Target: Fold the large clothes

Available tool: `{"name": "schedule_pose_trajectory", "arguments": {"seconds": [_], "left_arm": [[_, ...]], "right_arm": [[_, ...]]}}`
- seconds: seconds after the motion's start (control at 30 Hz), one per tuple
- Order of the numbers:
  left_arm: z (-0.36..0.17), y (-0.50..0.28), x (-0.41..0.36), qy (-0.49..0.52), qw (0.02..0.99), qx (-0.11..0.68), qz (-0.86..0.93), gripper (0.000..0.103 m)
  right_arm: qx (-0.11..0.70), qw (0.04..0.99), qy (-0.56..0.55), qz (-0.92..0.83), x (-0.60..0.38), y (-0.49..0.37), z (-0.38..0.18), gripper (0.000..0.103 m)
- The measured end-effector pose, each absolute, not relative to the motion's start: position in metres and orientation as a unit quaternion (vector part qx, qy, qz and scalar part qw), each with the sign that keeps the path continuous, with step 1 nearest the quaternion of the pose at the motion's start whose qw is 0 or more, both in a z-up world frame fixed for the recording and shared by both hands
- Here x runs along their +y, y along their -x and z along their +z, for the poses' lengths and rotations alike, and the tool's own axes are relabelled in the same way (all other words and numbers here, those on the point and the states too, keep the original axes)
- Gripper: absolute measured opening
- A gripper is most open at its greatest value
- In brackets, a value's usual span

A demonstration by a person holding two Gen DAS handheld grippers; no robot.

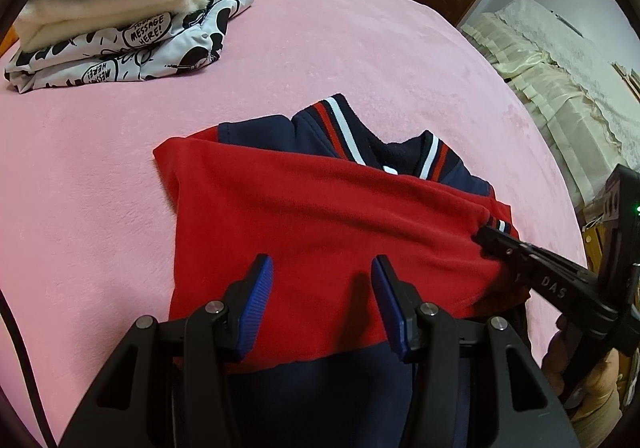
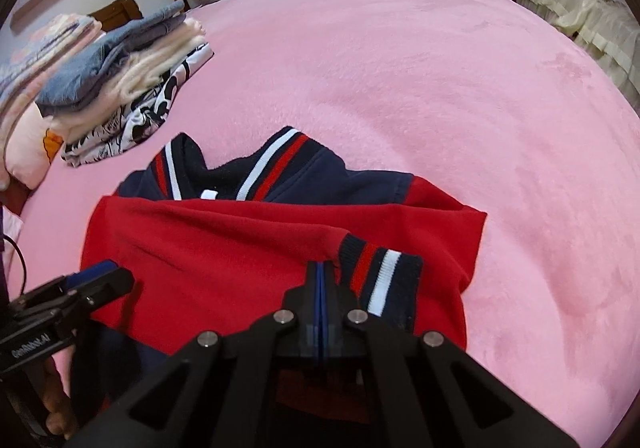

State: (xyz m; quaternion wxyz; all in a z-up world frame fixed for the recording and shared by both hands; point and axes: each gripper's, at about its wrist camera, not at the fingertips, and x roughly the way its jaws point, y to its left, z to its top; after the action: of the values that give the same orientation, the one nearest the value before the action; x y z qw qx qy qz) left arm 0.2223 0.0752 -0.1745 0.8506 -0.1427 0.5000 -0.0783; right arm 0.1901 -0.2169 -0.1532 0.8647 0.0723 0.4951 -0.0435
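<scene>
Right hand-held gripper (image 2: 322,268) on jacket sleeve (image 2: 280,248)

Your jacket (image 1: 320,216) lies on the bed (image 1: 360,60) straight ahead of both tools, collar (image 2: 256,172) at its far side and the sleeves folded across the body. Your left gripper (image 1: 322,276) hangs over its near part; your right gripper (image 2: 322,268) meets the sleeve just left of the cuff (image 2: 380,276). The stack of folded clothes (image 1: 120,16) sits well beyond, to the far left. Furniture under a cover (image 1: 560,88) stands off the bed, far right.
</scene>
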Motion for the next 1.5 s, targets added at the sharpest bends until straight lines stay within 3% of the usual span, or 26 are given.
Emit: {"name": "schedule_pose_trajectory", "arguments": {"seconds": [0.43, 1.07, 1.13, 1.27, 1.5], "left_arm": [[-0.122, -0.191, 0.06, 0.117, 0.87, 0.472, -0.081, 0.067], [-0.042, -0.103, 0.061, 0.079, 0.899, 0.425, -0.072, 0.068], [-0.036, -0.09, 0.062, 0.08, 0.901, 0.42, -0.073, 0.068], [-0.028, -0.069, 0.065, 0.081, 0.903, 0.415, -0.075, 0.069], [-0.023, -0.037, 0.071, 0.082, 0.905, 0.411, -0.071, 0.069]], "right_arm": [[0.472, 0.877, -0.071, -0.054, -0.209, -0.153, -0.107, 0.003], [0.426, 0.9, -0.066, -0.056, -0.175, -0.058, -0.031, 0.004], [0.42, 0.903, -0.067, -0.057, -0.173, -0.047, -0.025, 0.006], [0.409, 0.908, -0.063, -0.061, -0.169, -0.026, -0.018, 0.02], [0.402, 0.911, -0.063, -0.06, -0.164, 0.006, -0.011, 0.022]]}}
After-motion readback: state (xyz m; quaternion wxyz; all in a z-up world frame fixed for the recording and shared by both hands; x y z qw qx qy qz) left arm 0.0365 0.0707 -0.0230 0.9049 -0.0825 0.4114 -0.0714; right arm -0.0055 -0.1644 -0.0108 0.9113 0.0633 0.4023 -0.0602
